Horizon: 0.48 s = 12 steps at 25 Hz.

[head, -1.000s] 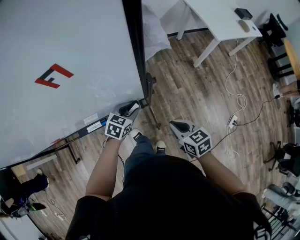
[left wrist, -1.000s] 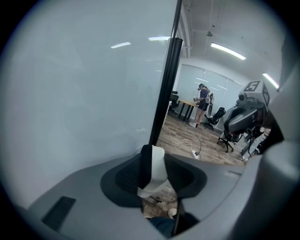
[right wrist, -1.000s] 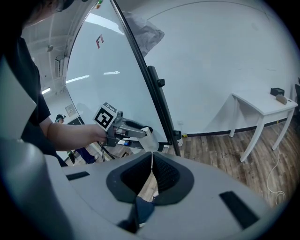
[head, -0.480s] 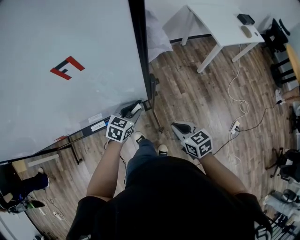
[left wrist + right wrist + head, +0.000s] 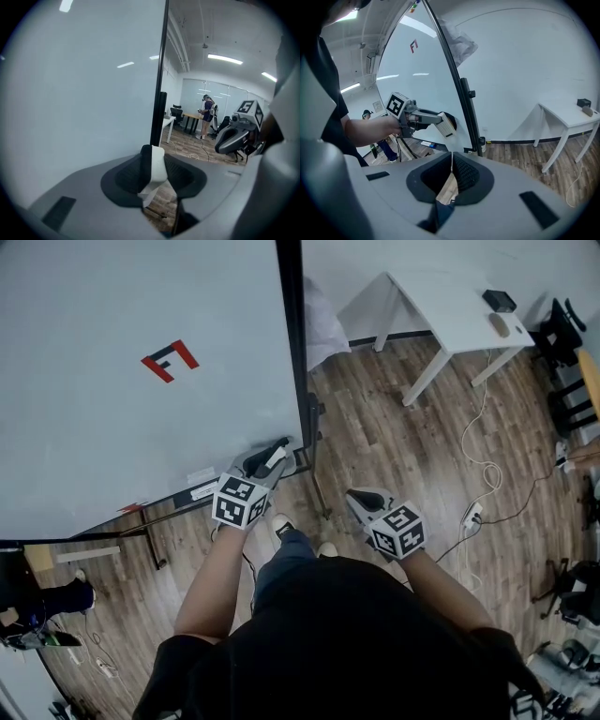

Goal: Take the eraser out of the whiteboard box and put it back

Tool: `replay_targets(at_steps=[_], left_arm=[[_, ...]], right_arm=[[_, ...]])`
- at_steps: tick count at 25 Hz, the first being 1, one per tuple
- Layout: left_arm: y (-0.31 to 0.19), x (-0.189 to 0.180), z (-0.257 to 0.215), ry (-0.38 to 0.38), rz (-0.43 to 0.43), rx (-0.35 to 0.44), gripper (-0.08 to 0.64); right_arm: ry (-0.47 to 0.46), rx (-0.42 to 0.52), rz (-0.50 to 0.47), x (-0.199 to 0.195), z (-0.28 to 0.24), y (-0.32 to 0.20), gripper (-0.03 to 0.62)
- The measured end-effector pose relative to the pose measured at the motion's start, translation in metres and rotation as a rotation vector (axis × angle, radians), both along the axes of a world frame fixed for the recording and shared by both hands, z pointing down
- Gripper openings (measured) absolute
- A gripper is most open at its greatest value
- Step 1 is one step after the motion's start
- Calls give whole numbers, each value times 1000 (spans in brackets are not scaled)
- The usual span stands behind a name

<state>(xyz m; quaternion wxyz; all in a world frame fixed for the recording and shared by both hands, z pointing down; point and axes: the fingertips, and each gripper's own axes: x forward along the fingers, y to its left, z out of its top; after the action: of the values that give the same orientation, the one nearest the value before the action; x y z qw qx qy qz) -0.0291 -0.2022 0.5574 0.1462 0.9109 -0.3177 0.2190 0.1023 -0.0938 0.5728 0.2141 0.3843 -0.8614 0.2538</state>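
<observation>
The eraser (image 5: pixel 153 165), a white block with a black felt side, sits pinched between the jaws of my left gripper (image 5: pixel 152 176). In the head view this gripper (image 5: pixel 274 454) holds the eraser (image 5: pixel 275 458) up at the lower right corner of the whiteboard (image 5: pixel 131 418), just above the tray (image 5: pixel 178 498) along its bottom edge. The right gripper view shows the same eraser (image 5: pixel 446 124) beside the board's black frame. My right gripper (image 5: pixel 359 498) hangs over the wooden floor to the right, its jaws pressed together with nothing between them (image 5: pixel 451 165).
A red and black mark (image 5: pixel 170 359) is on the whiteboard. A white table (image 5: pixel 450 306) stands at the back right, with cables (image 5: pixel 483 460) on the floor and chairs (image 5: pixel 562 343) at the far right. A person (image 5: pixel 206 110) stands far off by desks.
My left gripper has risen with the eraser along the whiteboard's lower right corner. The right gripper has stayed in place.
</observation>
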Motion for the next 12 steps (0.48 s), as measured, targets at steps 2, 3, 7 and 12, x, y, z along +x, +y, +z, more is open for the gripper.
replay_targets(at_steps=[2, 3, 7, 12], left_arm=[[2, 0, -9, 2, -4, 16, 155], [3, -1, -13, 3, -7, 23, 155], [12, -6, -26, -1, -28, 46, 154], [28, -21, -32, -2, -68, 52, 155]], right_arm=[[3, 5, -8, 0, -2, 3, 2], [4, 8, -11, 1, -3, 4, 2], [3, 24, -15, 5, -9, 8, 2], [0, 46, -20, 9, -19, 12, 2]])
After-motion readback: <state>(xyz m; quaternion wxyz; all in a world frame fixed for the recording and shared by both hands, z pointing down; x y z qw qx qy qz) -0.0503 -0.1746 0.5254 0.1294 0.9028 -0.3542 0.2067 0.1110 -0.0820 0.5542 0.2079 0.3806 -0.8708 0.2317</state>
